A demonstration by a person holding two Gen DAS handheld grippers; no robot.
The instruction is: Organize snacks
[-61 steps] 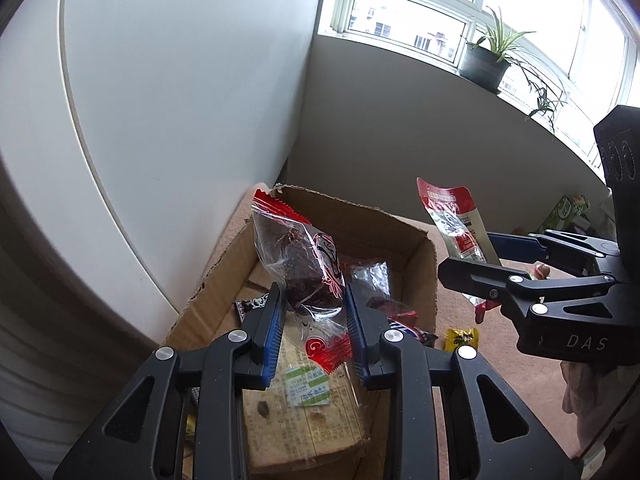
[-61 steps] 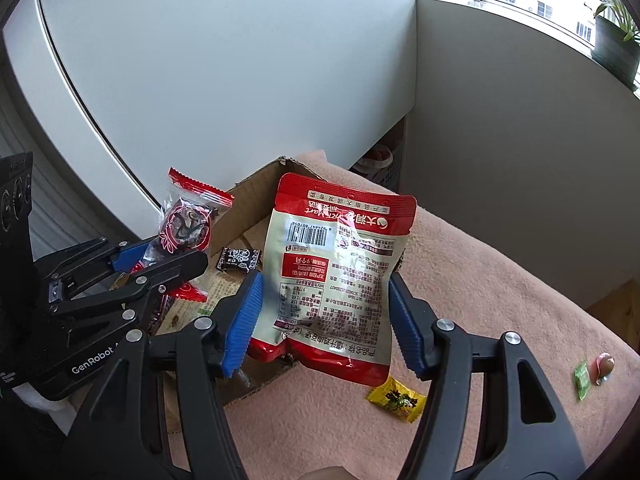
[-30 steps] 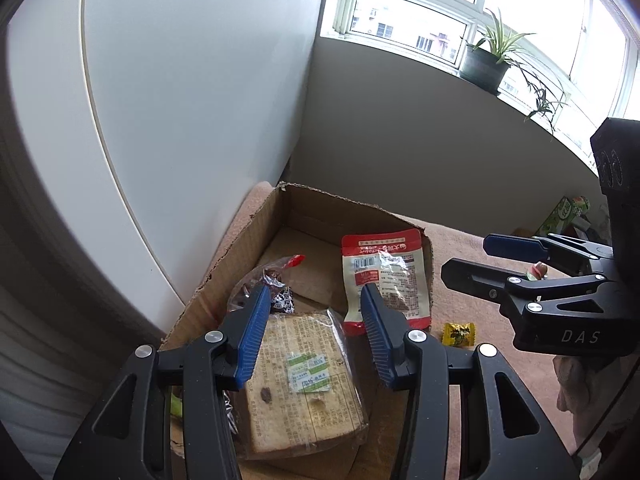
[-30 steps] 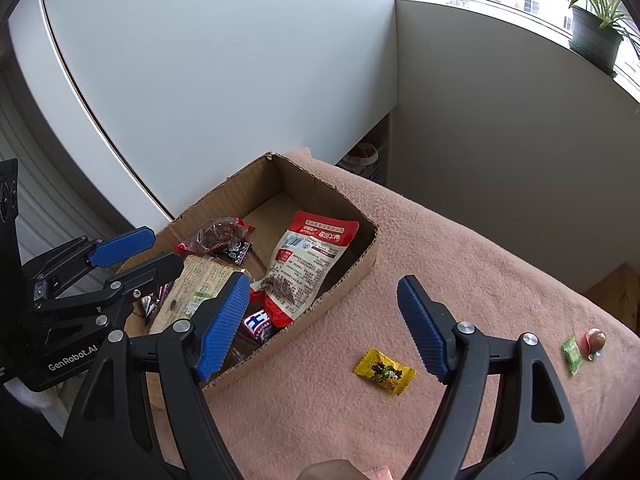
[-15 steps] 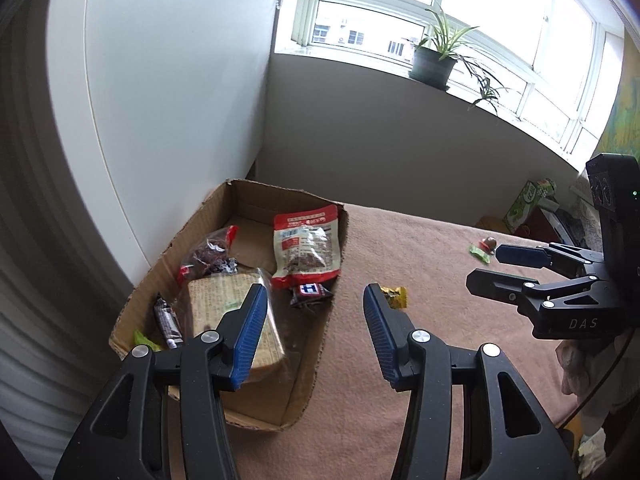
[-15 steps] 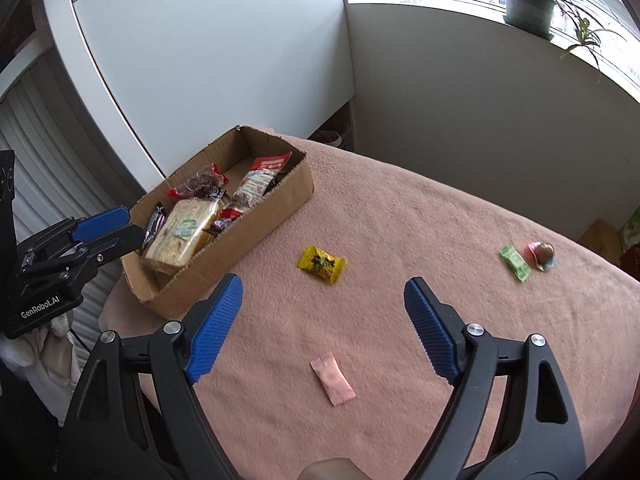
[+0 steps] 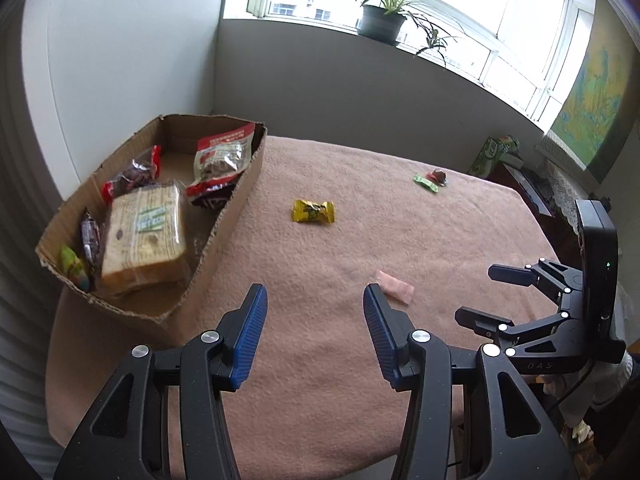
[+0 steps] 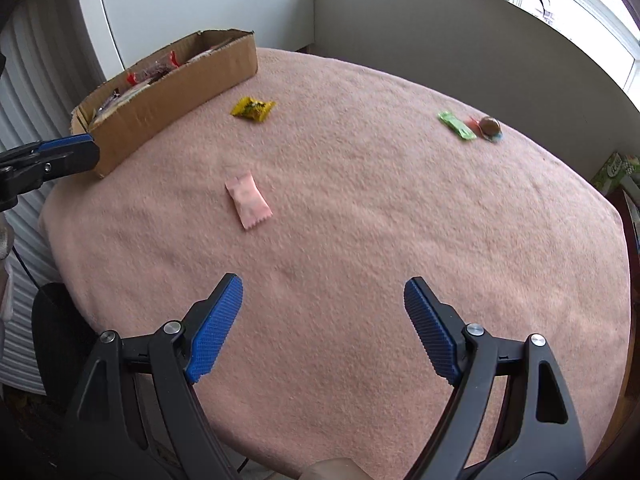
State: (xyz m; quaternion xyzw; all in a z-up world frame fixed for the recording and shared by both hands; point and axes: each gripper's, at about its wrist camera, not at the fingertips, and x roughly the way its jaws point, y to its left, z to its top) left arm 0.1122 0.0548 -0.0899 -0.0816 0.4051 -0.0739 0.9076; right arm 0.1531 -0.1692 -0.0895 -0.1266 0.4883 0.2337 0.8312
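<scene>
A cardboard box (image 7: 236, 208) (image 8: 176, 88) sits at the table's left and holds a bread pack (image 7: 144, 236), a red-and-white pouch (image 7: 220, 160), a dark snack bag (image 7: 132, 176) and small candies. On the pink cloth lie a yellow candy (image 7: 313, 212) (image 8: 252, 109), a pink sachet (image 7: 394, 292) (image 8: 249, 200), a green candy (image 7: 425, 182) (image 8: 456, 125) and a brown round sweet (image 7: 439, 176) (image 8: 489, 125). My left gripper (image 7: 314, 320) is open and empty, near the table's front. My right gripper (image 8: 322, 312) is open and empty; it also shows in the left wrist view (image 7: 484, 296).
The round table's cloth (image 8: 400, 220) drops off at the near and right edges. A white cabinet (image 7: 120, 60) and grey wall stand behind the box. A potted plant (image 7: 380, 20) sits on the windowsill. A green carton (image 7: 496, 152) lies beyond the table at right.
Both grippers let go of their snack bags into the box, opened, and pulled back and away from the box toward the table's near side. The snacks now lie in the box.
</scene>
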